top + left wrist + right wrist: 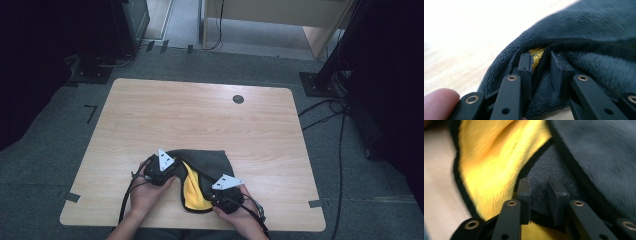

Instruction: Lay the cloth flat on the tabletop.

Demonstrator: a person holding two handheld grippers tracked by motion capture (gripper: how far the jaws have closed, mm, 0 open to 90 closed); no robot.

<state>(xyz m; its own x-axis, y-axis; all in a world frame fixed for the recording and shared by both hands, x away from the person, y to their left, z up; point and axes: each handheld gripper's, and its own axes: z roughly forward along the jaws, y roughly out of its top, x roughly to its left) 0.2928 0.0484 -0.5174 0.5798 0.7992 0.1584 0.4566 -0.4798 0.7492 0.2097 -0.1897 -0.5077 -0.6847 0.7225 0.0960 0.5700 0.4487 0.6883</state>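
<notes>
A soft cloth [209,161], dark grey on one side and yellow on the other, lies bunched near the front edge of the wooden table [200,115]. My left gripper [175,168] is at the cloth's left edge, shut on a dark fold. In the left gripper view the cloth [586,30] is pinched between the left gripper's [541,60] jaws, with a bit of yellow showing. My right gripper [214,192] is at the cloth's front right. In the right gripper view the right gripper [539,185] is shut on a dark fold of the cloth [599,150] beside its yellow side [494,157].
A round dark grommet [238,99] sits in the tabletop at the far right. Bare wood stretches beyond the cloth. Black stands [320,80] and cables [325,112] lie on the grey floor around the table.
</notes>
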